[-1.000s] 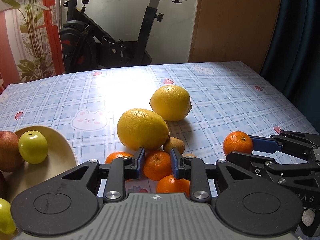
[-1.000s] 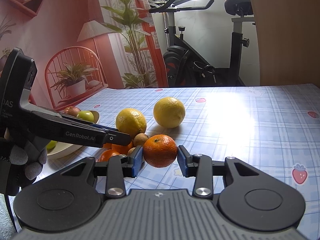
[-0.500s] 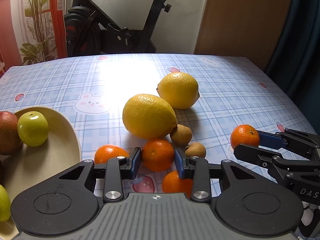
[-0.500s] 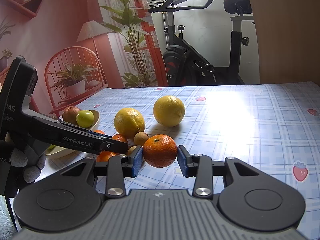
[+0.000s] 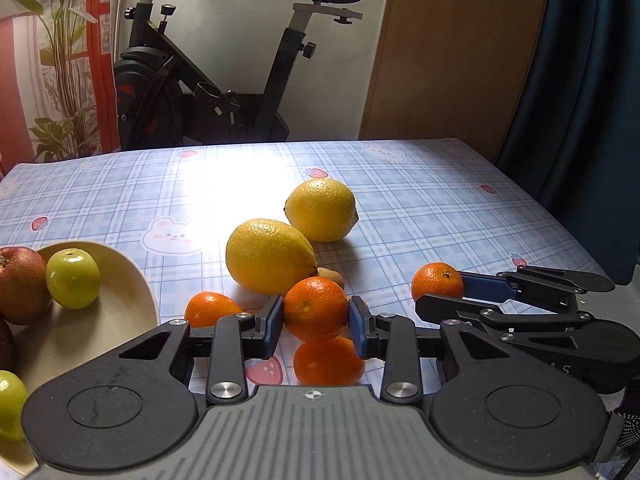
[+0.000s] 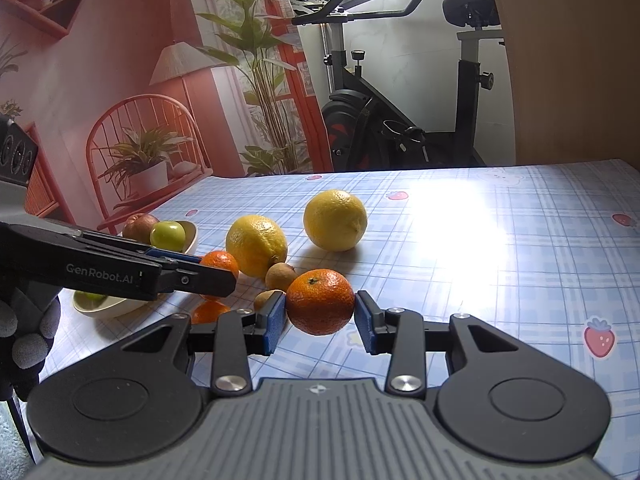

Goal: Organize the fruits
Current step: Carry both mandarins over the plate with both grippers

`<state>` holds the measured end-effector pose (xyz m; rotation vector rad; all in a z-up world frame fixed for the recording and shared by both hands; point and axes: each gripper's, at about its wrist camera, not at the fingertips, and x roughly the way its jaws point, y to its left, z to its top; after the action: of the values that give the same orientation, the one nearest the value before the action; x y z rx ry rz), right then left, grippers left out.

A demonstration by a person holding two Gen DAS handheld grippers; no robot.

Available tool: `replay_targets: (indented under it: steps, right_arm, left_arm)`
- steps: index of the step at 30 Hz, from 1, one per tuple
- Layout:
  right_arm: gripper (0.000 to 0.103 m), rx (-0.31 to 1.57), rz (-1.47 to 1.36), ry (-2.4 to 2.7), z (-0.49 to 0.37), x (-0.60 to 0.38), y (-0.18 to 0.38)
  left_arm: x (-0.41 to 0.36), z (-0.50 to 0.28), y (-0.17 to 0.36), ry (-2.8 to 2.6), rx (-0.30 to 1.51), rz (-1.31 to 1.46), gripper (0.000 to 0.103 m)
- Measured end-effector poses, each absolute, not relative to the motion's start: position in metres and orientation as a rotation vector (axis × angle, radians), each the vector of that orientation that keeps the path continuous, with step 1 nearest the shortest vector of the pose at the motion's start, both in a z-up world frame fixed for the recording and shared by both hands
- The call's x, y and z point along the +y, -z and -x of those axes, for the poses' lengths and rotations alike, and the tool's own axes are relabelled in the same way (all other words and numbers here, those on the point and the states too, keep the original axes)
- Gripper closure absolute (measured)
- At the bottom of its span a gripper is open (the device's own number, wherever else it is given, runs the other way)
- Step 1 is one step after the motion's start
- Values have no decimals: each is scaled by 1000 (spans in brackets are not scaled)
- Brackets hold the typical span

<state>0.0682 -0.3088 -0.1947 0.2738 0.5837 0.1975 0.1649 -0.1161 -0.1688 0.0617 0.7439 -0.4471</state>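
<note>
Left claw [image 5: 315, 324] and right claw [image 6: 320, 316] each grip a tangerine.

Blue-and-white plaid tablecloth [image 5: 420, 216] printed with red strawberries and white rabbits. Two yellow lemons [image 5: 270, 262]; orange mandarins [image 5: 315, 308], one between blue pads [image 5: 274, 325] of the black-and-grey left gripper [image 5: 316, 326], one [image 6: 320, 301] between blue pads of the right gripper [image 6: 320, 322]. Brown kiwis [image 6: 281, 276]. Cream plate [image 5: 100, 328] bearing a red apple [image 5: 20, 284] and green fruits [image 5: 73, 278]. Black exercise bike [image 5: 208, 92]; dark teal curtain [image 5: 580, 80].
</note>
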Motion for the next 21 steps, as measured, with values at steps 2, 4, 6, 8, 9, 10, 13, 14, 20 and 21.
replay_targets:
  steps: [2, 4, 6, 8, 9, 10, 13, 14, 20, 21]
  right_arm:
    - [63, 586, -273, -194, -68, -308, 195]
    - [63, 590, -270, -191, -69, -307, 195]
    - [63, 593, -271, -187, -70, -307, 194]
    - [63, 595, -271, -185, -71, -306, 192]
    - [63, 595, -266, -187, -72, -304, 190]
    - [63, 593, -258, -192, -73, -302, 188]
    - [63, 584, -232, -216, -76, -291, 180]
    - [63, 584, -229, -225, -78, -287, 180]
    - [63, 599, -184, -267, -95, -260, 176]
    - [63, 597, -178, -273, -99, -255, 174]
  left_arm:
    - [-108, -162, 162, 442, 730, -45, 66]
    - [-96, -160, 156, 426, 713, -30, 66]
    - [-82, -159, 150, 399, 700, -17, 66]
    - [-65, -159, 146, 360, 689, -4, 66]
    - [-57, -159, 145, 336, 686, 3, 66]
    - [-51, -159, 145, 314, 685, 4, 66]
    - [-31, -160, 145, 190, 680, -2, 66]
    - [-26, -162, 147, 166, 689, 15, 66]
    - [-3, -170, 143, 117, 698, 24, 66]
    - [2, -172, 141, 111, 706, 19, 66]
